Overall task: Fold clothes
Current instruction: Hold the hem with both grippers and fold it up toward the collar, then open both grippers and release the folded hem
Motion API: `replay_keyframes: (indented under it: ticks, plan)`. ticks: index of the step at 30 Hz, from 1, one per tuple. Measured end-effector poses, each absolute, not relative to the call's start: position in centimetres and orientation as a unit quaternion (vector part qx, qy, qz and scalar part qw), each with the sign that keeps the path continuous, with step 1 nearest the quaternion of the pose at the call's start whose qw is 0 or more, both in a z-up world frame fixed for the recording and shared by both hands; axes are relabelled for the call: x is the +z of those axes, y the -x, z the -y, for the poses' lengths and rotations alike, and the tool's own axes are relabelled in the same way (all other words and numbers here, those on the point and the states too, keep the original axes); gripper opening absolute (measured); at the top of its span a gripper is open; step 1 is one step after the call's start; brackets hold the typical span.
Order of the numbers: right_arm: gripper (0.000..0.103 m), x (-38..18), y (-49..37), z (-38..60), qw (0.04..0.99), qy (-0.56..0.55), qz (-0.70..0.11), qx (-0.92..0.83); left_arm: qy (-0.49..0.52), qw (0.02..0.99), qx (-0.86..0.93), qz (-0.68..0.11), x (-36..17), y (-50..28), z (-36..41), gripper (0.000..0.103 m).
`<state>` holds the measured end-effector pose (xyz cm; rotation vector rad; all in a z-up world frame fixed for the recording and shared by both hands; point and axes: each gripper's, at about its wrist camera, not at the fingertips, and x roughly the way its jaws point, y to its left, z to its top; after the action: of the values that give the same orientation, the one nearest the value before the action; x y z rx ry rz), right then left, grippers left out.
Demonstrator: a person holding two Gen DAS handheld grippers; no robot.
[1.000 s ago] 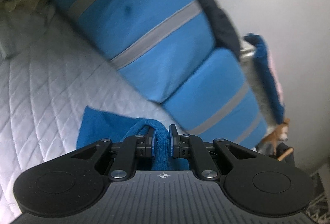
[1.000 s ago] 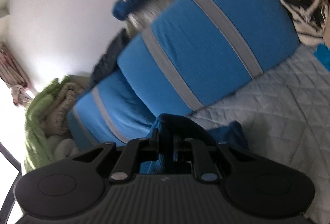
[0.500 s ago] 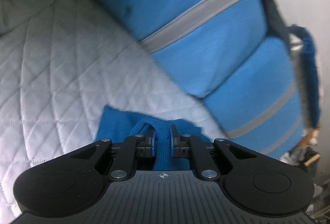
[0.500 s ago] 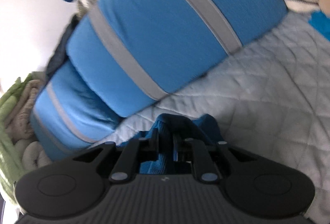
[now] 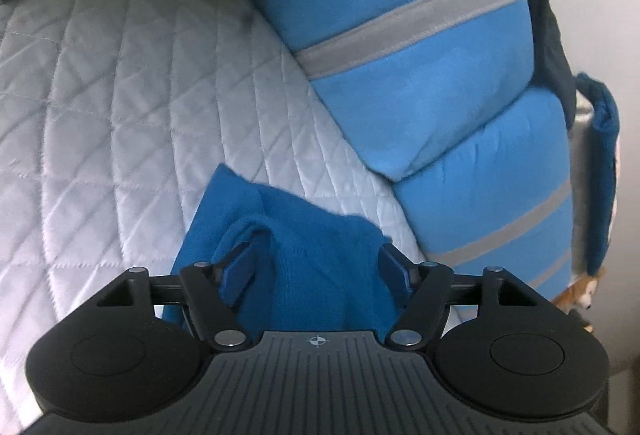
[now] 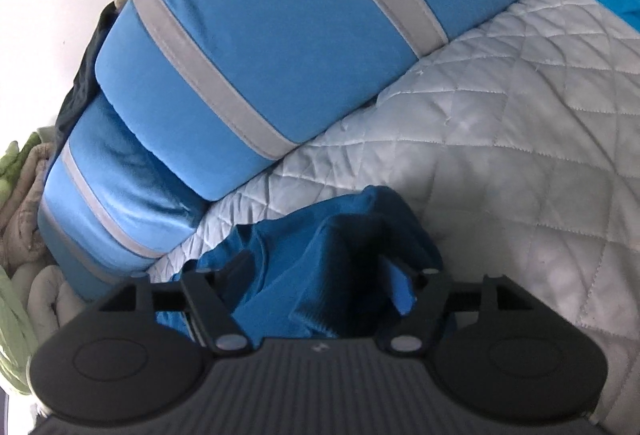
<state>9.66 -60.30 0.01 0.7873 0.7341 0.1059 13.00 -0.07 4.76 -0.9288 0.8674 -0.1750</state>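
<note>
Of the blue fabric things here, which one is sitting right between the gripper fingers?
The dark blue knit garment bunched on the quilted grey bedcover. The two light blue grey-striped cushions lie farther off, and the blue cloth hangs by the wall.

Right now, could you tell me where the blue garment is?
In both wrist views the blue garment lies low and central on the quilted bedspread, just before the striped blue cushions.

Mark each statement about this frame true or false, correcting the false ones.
1. Both grippers are open. True: left gripper and right gripper have their fingers spread.
2. The blue garment lies on a wooden table. False: it rests on the quilted grey bedcover.
3. The blue cushions carry grey stripes. True.
4. The cushions are red. False: they are blue.
5. Fabric sits between the right gripper's fingers. True.
</note>
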Motion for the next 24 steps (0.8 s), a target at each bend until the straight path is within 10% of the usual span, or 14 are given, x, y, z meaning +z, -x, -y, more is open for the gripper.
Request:
replay_keyframes:
  ticks: [7, 11, 12, 15, 22, 23, 24]
  plan:
    - [0.075, -0.2, -8.8, 60.2, 0.851, -0.368, -0.371, 0.053, 0.423, 0.787, -0.102, -0.438, 4.5, -12.2, 0.9, 0.062]
    - [0.033, -0.2, -8.5, 60.1, 0.846, -0.371, -0.377, 0.059, 0.410, 0.779, -0.095, -0.465, 4.5, -12.9, 1.5, 0.010]
    - [0.016, -0.2, -8.6, 60.1, 0.845, -0.372, -0.378, 0.062, 0.414, 0.780, -0.096, -0.459, 4.7, -13.3, 1.5, 0.010]
    - [0.009, 0.7, -9.1, 60.4, 0.851, -0.382, -0.354, 0.072, 0.426, 0.783, -0.099, -0.442, 5.5, -14.4, 1.3, 0.006]
    - [0.009, 1.8, -13.1, 60.9, 0.841, -0.431, -0.322, 0.061, 0.486, 0.775, -0.086, -0.393, 6.5, -17.0, 0.5, 0.007]
    - [0.014, 1.6, -13.5, 61.1, 0.836, -0.448, -0.314, 0.051, 0.513, 0.766, -0.076, -0.380, 6.0, -17.3, 0.1, 0.015]
    - [0.045, 1.5, -13.8, 61.3, 0.830, -0.466, -0.304, 0.039, 0.535, 0.759, -0.066, -0.366, 5.7, -17.6, -0.3, 0.022]
